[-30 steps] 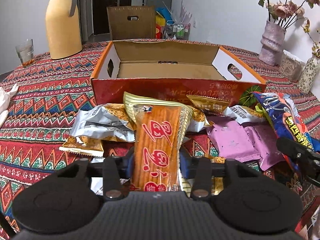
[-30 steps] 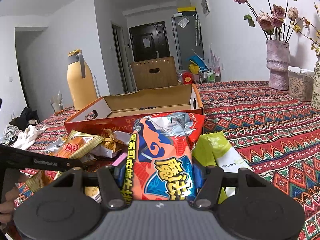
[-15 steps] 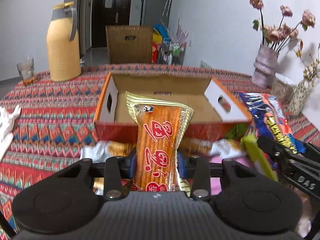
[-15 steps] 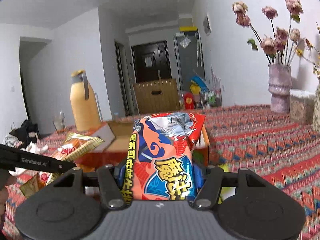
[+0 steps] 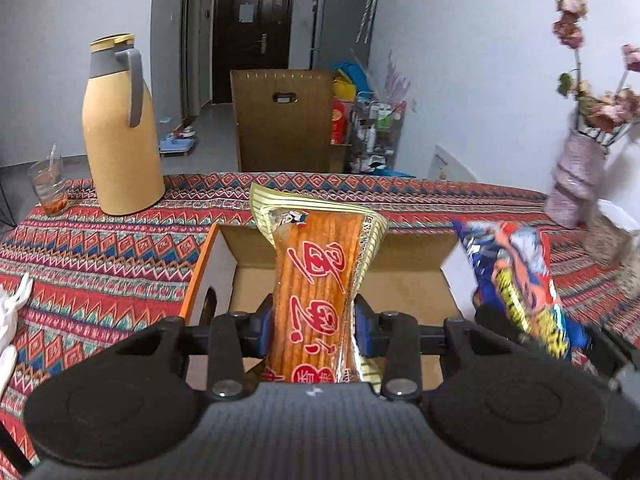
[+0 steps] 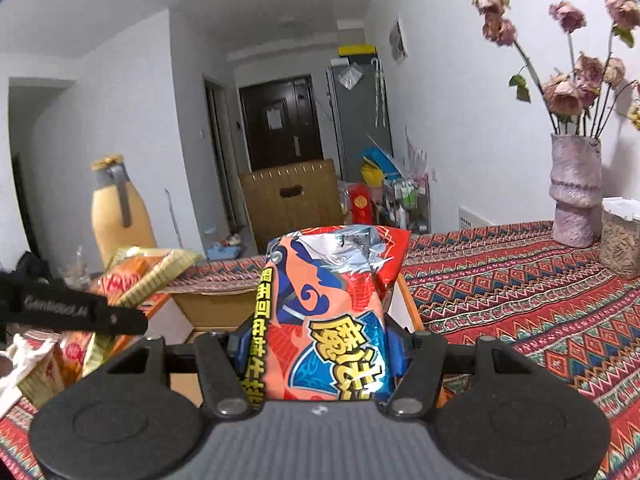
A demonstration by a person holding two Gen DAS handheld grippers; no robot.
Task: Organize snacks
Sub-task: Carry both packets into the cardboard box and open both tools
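Note:
My left gripper (image 5: 314,330) is shut on an orange snack pack with red characters (image 5: 316,280), held upright over the open cardboard box (image 5: 404,292). My right gripper (image 6: 316,354) is shut on a blue and orange snack bag (image 6: 332,312), also raised above the box (image 6: 208,308). The bag shows at the right of the left wrist view (image 5: 520,284); the orange pack shows at the left of the right wrist view (image 6: 136,276). The box floor in view is bare.
A yellow thermos (image 5: 120,128) and a glass (image 5: 48,186) stand at the back left of the patterned tablecloth (image 5: 100,256). A pink vase with dried roses (image 6: 574,192) and a jar (image 6: 620,236) stand at the right. A brown chair back (image 5: 284,120) is behind the table.
Both grippers have lifted their snacks off the pile and moved forward over the box. The loose snacks in front of the box have dropped out of view.

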